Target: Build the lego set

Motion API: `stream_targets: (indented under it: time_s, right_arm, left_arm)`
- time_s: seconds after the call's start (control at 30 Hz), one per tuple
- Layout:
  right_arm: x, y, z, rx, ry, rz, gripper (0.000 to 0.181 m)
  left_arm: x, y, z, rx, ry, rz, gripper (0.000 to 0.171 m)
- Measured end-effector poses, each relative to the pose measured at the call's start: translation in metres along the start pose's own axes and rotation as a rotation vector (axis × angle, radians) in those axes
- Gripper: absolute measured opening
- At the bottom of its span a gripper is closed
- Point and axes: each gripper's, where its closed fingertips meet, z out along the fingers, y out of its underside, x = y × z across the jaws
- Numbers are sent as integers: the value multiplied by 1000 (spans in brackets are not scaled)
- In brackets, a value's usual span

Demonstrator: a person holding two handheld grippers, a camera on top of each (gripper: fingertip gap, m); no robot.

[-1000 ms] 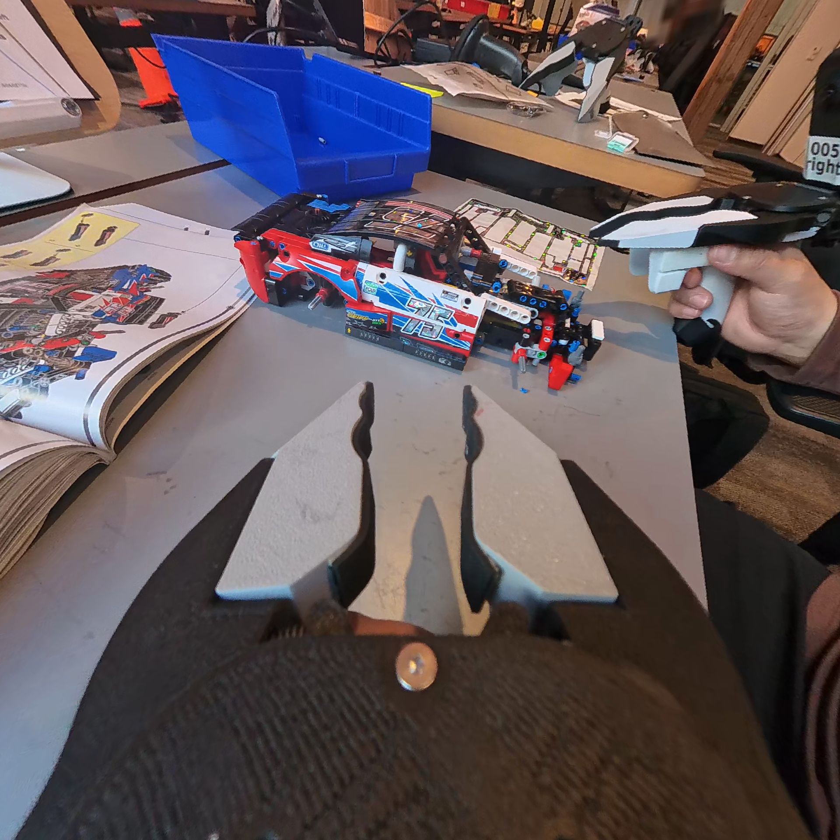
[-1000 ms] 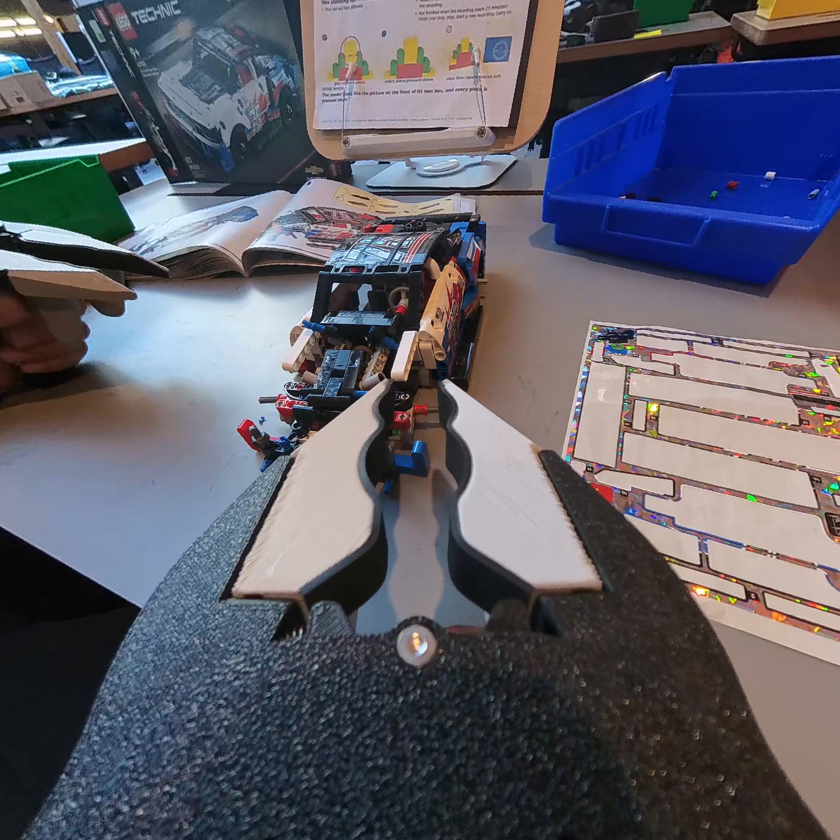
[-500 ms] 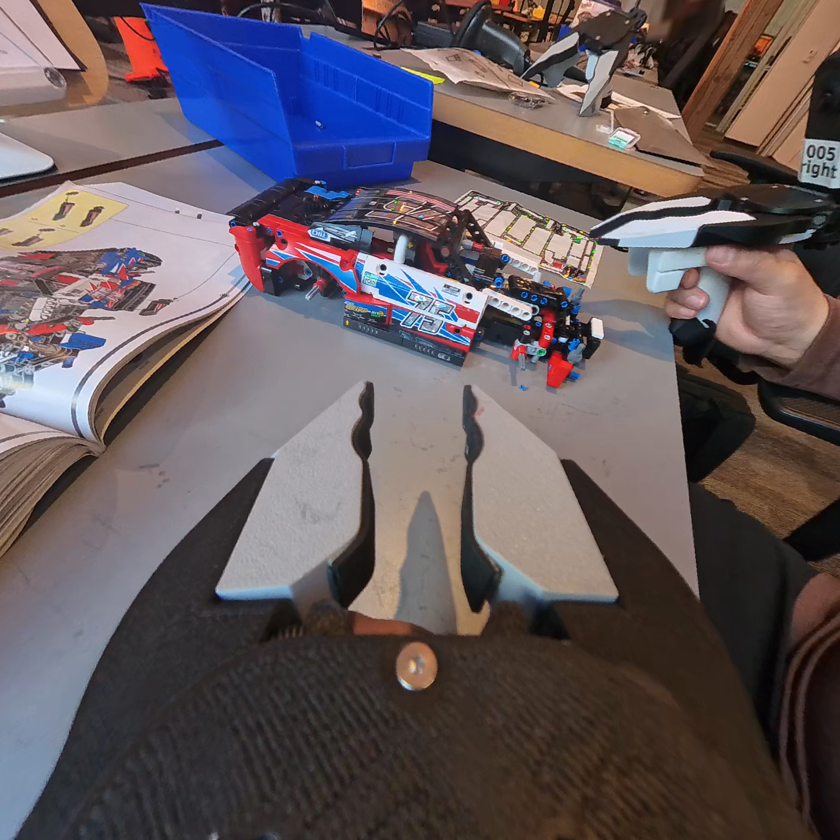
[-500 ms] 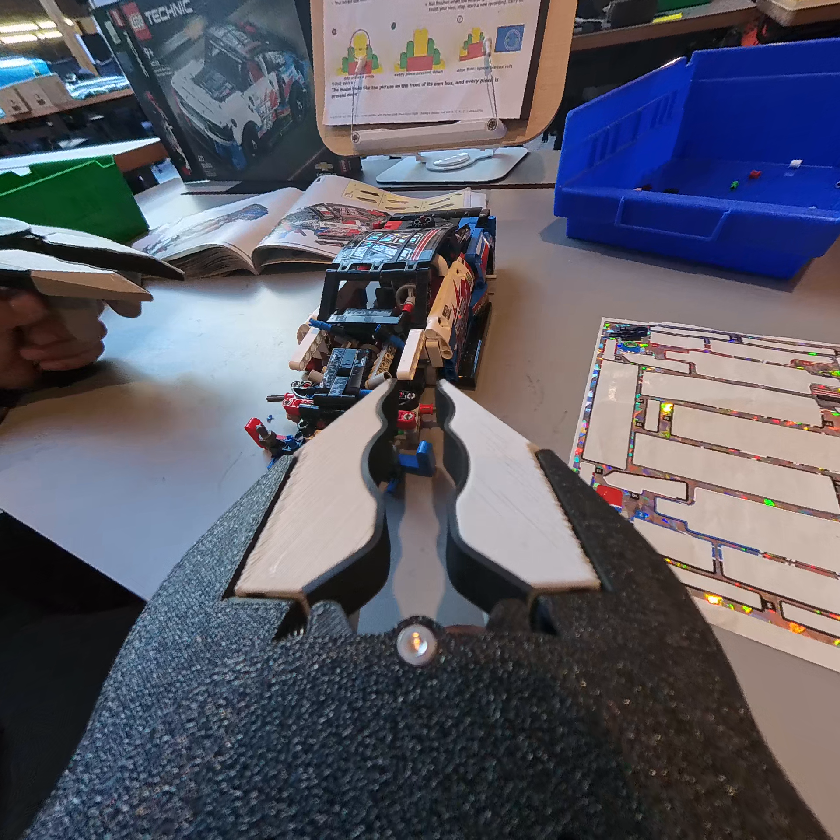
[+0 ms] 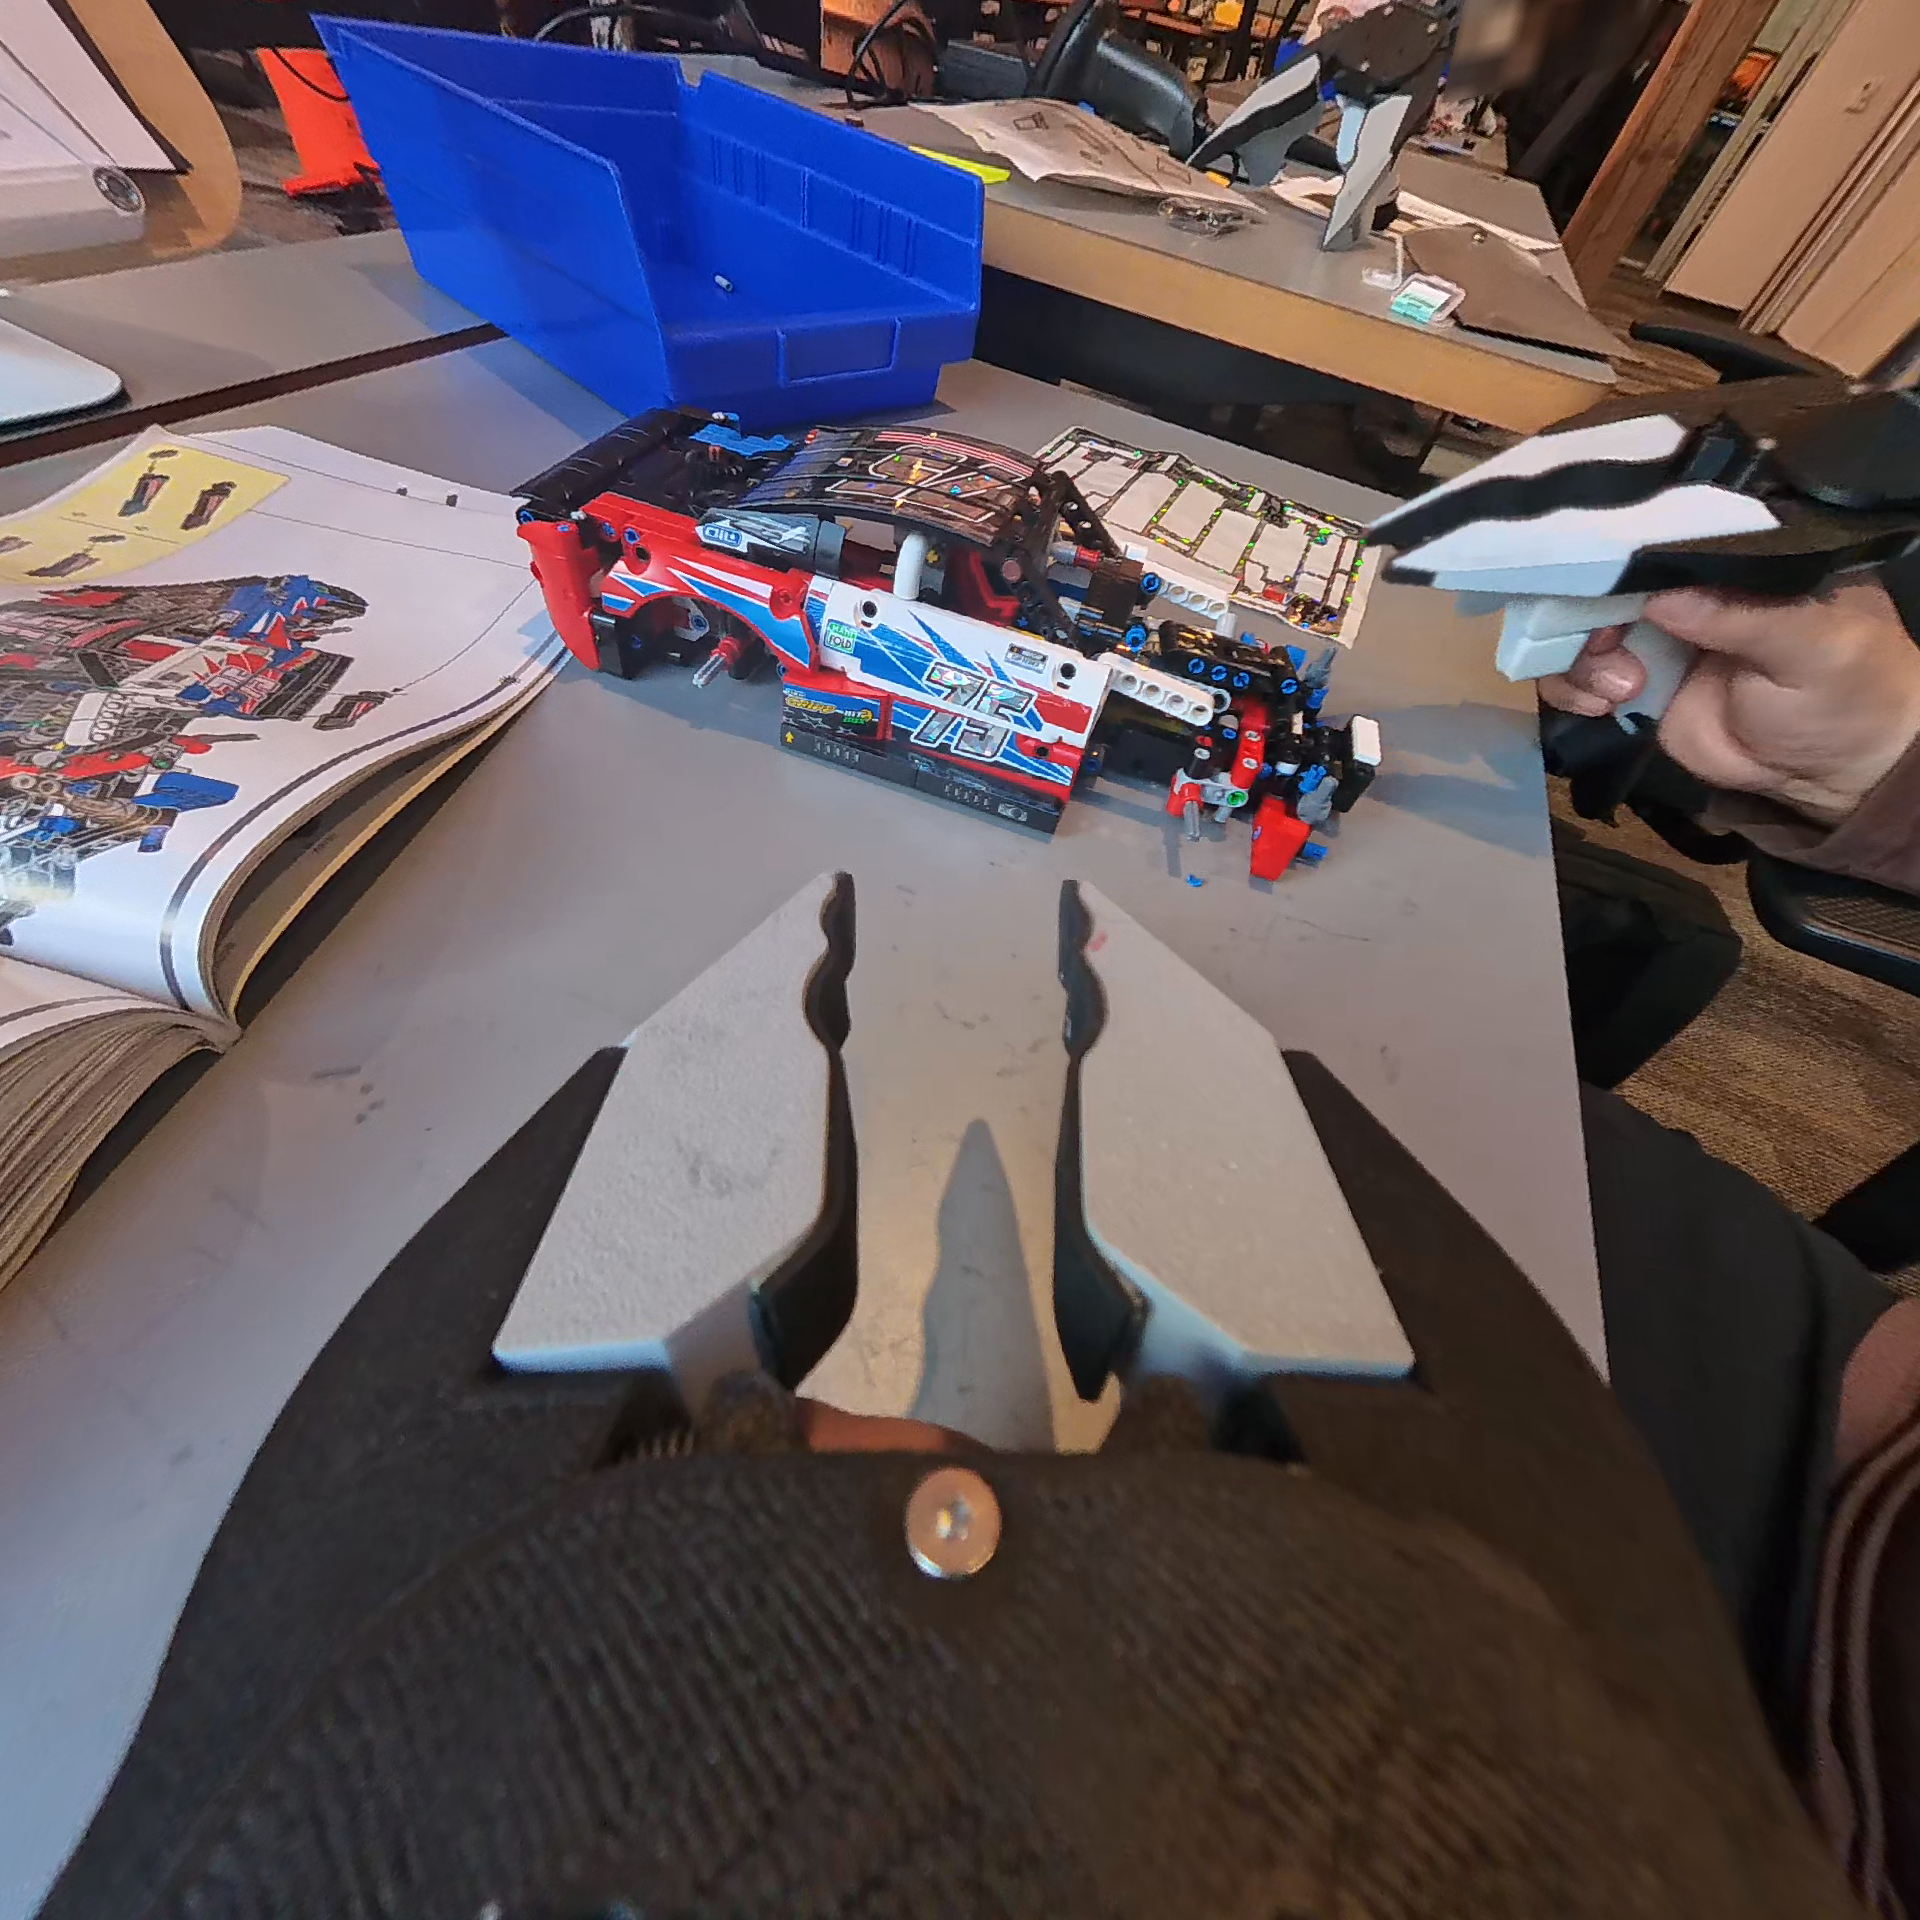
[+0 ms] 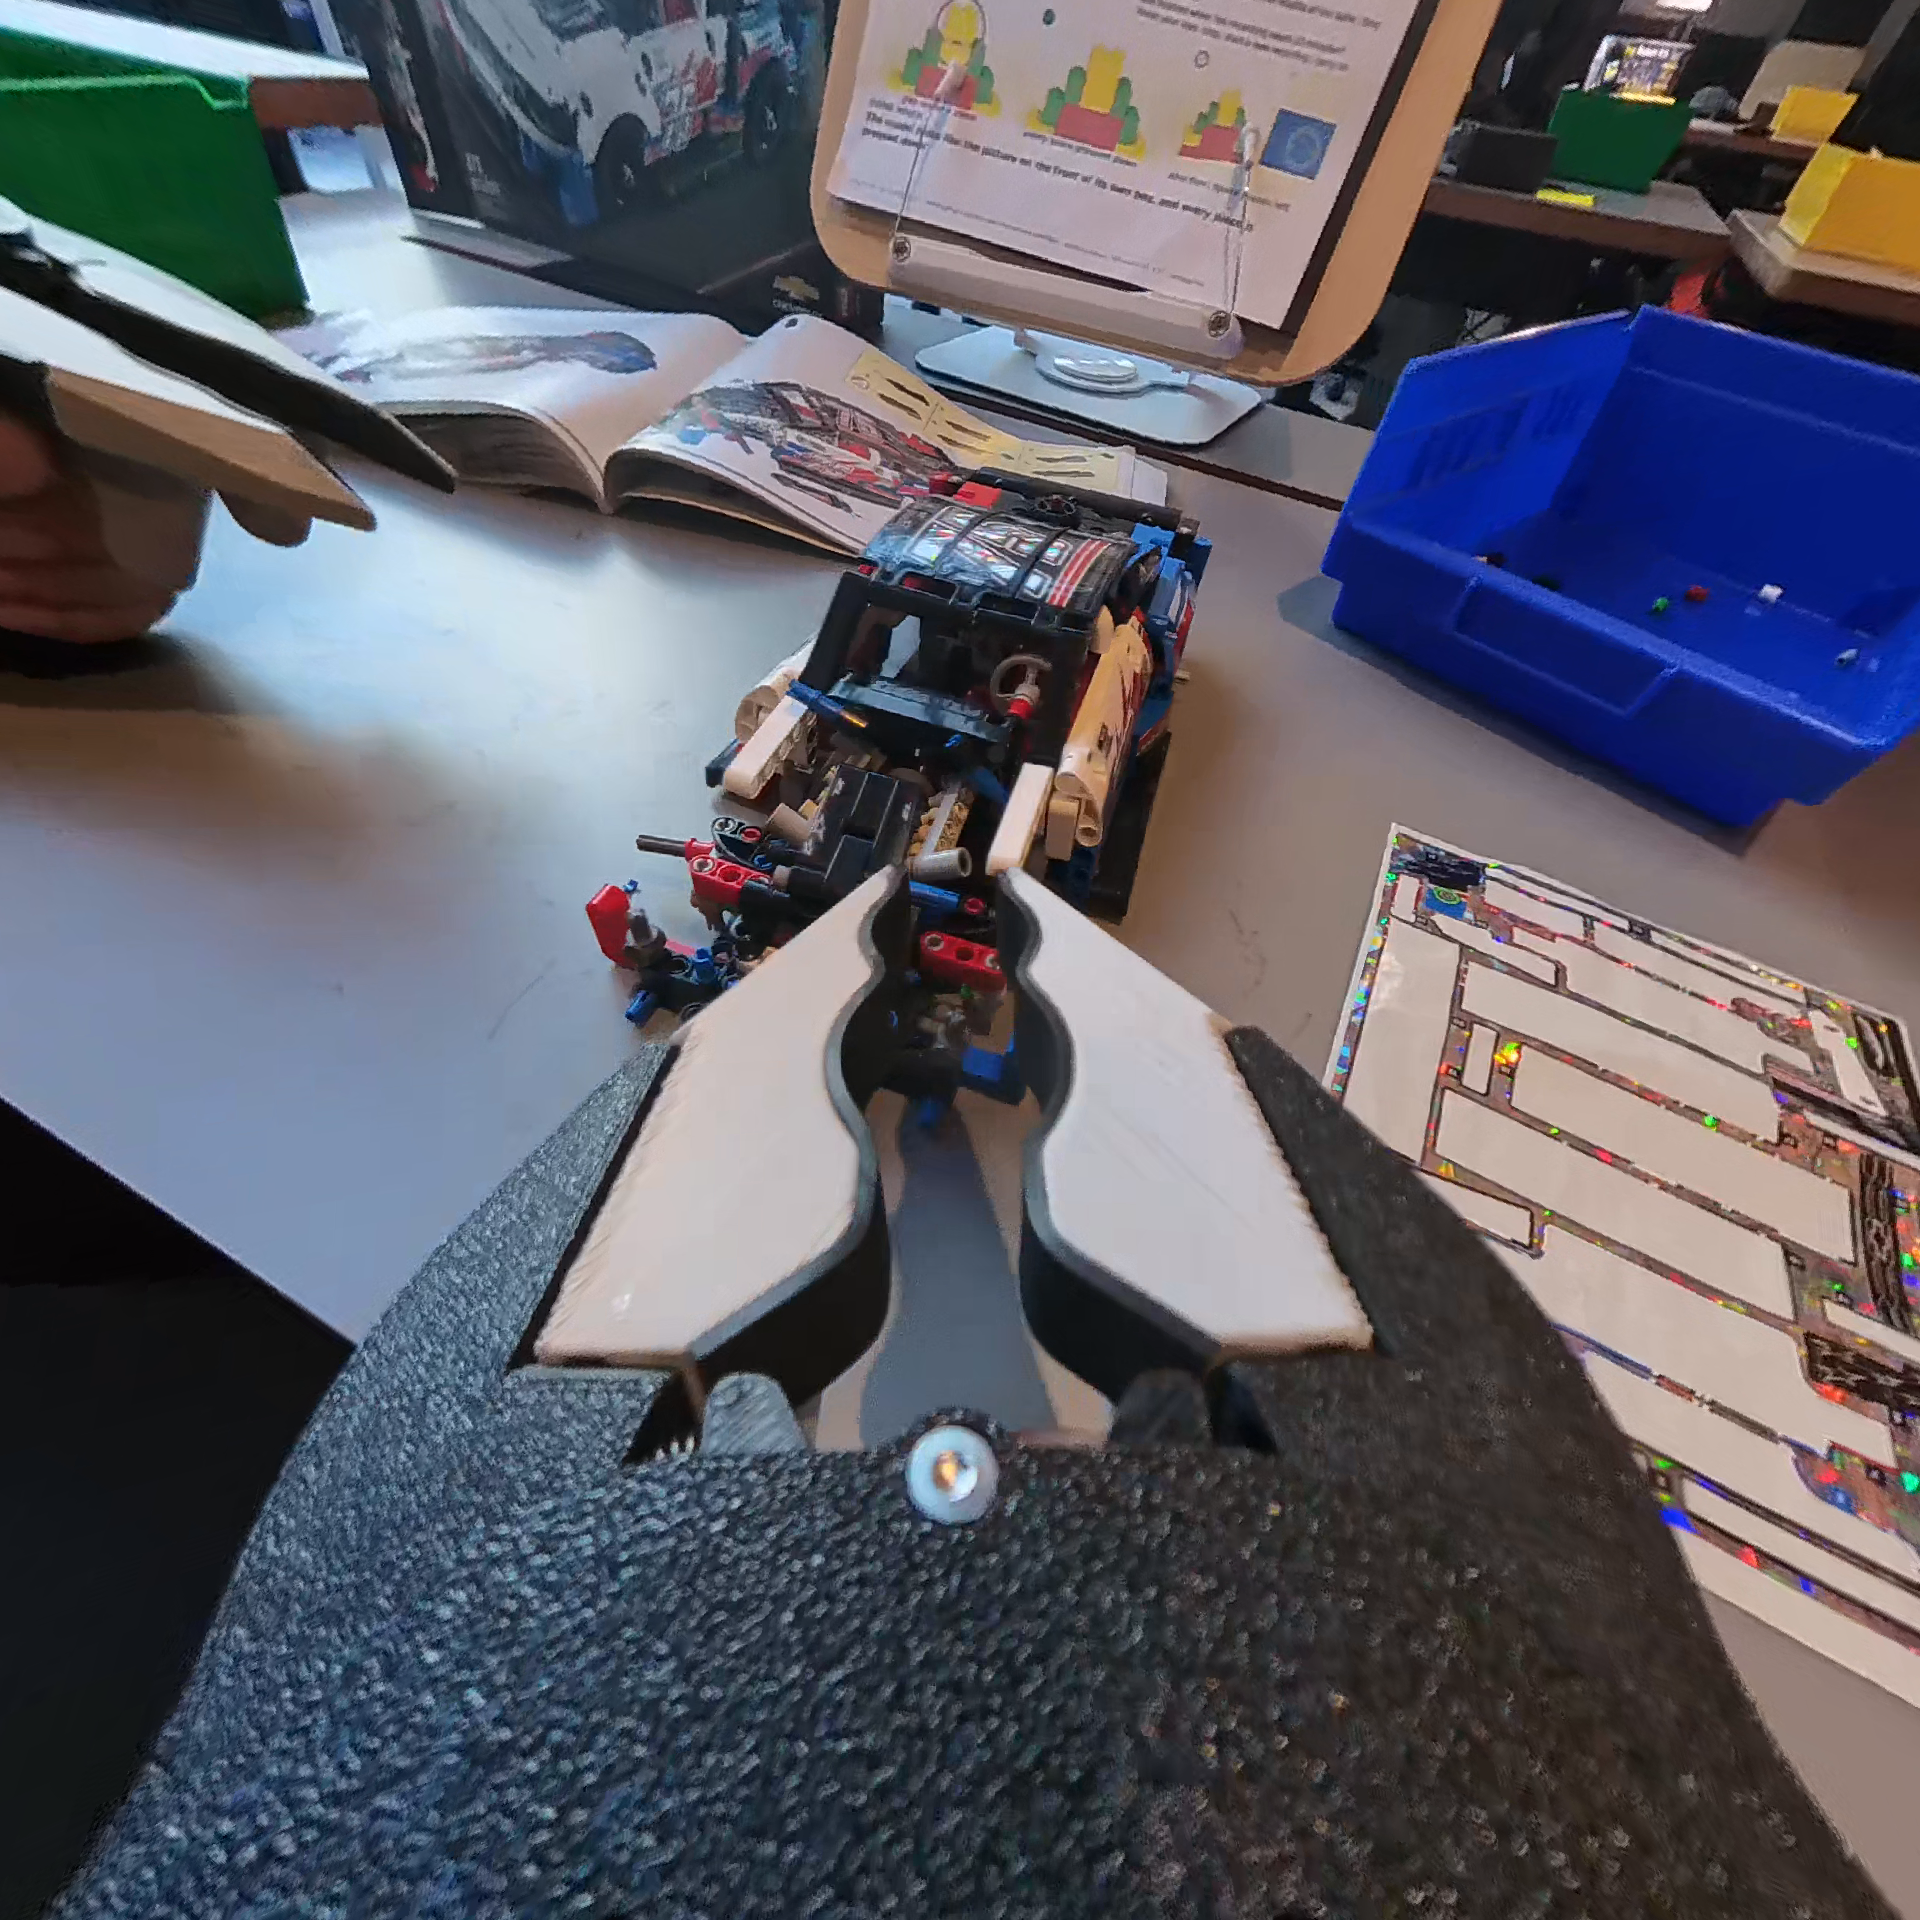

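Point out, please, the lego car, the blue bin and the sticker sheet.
lego car (image 5: 935, 717): left wrist view, on its white side panel.
blue bin (image 6: 1558, 582): right wrist view, on its front wall.
sticker sheet (image 6: 1662, 1174): right wrist view, on a blank white patch.

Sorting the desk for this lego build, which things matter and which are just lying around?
Job: lego car, instruction book, sticker sheet, blue bin with loose pieces, both open grippers.
Lying about: green bin, document stand, spare gripper.
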Motion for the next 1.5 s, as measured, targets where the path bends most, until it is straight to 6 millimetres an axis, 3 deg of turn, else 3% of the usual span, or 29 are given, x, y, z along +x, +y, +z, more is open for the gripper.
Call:
stream_targets:
  time_s: [0.13, 0.37, 0.6, 0.97, 1.5]
  right_arm:
    - [-8, 0, 1, -21, 2, -39, 17]
    - [-23, 14, 25, -166, 18, -49, 40]
    - [-29, 22, 33, -227, 39, -47, 24]
    - [-29, 24, 34, -225, -24, 175, 24]
    - [-30, 21, 30, -177, 7, 156, 23]
  left_arm:
    - [0, 0, 0, 0, -4, 1, 36]
    - [-1, 0, 0, -3, -9, 0, 36]
    - [-2, 1, 1, -11, -5, -9, 36]
    - [4, 4, 4, -36, 24, -16, 36]
    - [16, 11, 11, -83, 3, 49, 34]
